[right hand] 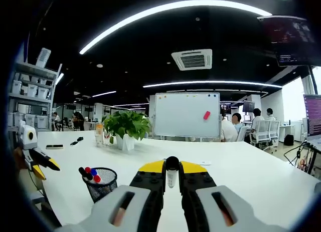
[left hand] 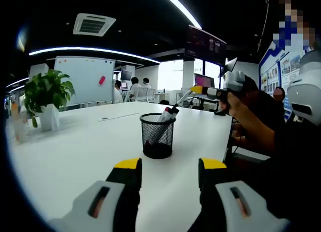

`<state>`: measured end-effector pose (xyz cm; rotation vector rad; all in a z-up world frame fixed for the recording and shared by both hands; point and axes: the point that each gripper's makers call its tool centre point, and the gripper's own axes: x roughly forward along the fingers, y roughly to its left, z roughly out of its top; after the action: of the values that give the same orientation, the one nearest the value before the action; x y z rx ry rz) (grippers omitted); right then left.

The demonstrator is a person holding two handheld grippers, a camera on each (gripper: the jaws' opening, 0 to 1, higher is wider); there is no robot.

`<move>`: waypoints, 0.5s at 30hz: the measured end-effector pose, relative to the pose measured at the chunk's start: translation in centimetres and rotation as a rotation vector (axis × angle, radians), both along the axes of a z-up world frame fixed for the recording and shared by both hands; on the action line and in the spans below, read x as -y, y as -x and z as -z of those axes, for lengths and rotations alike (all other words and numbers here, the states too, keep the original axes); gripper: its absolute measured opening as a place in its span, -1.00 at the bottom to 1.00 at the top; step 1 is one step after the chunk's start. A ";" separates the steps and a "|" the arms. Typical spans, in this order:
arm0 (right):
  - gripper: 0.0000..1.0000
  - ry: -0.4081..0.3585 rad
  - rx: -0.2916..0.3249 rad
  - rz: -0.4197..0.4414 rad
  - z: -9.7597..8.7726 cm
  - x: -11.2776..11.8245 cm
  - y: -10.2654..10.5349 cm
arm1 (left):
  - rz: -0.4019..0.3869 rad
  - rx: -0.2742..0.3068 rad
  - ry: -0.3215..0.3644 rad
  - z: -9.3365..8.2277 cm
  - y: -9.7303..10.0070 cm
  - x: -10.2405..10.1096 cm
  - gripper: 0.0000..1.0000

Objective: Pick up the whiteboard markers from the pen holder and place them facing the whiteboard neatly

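Note:
A black mesh pen holder stands on the white table, just ahead of my open left gripper, with markers leaning in it. In the right gripper view the holder sits low on the left, showing black, red and blue marker caps. My right gripper is shut on a white marker whose black cap points forward at the whiteboard. In the left gripper view the right gripper is raised above the table's right edge. The whiteboard stands beyond the table's far end.
A potted plant sits on the table before the whiteboard, with a bottle beside it. A phone and small dark items lie at the far left. People sit at desks behind. A person's arm borders the table's right edge.

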<state>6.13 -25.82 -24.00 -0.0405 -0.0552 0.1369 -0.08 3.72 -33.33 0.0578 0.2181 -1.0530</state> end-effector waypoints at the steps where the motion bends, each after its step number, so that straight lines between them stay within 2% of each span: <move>1: -0.74 -0.005 -0.003 0.005 0.1 0.1 0.0 | -0.001 -0.001 -0.001 0.1 0.0 0.0 -0.07; 7: -0.74 0.000 -0.006 0.029 0.4 0.6 0.0 | 0.001 -0.002 0.000 0.1 0.0 0.1 -0.07; 15: -0.74 -0.035 -0.011 0.040 1.2 1.5 -0.4 | -0.003 -0.009 -0.002 0.4 -0.1 0.0 -0.07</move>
<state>6.57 -27.31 -25.20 -0.0055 -0.0456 0.0959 0.03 3.73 -33.73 0.0550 0.2274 -1.0500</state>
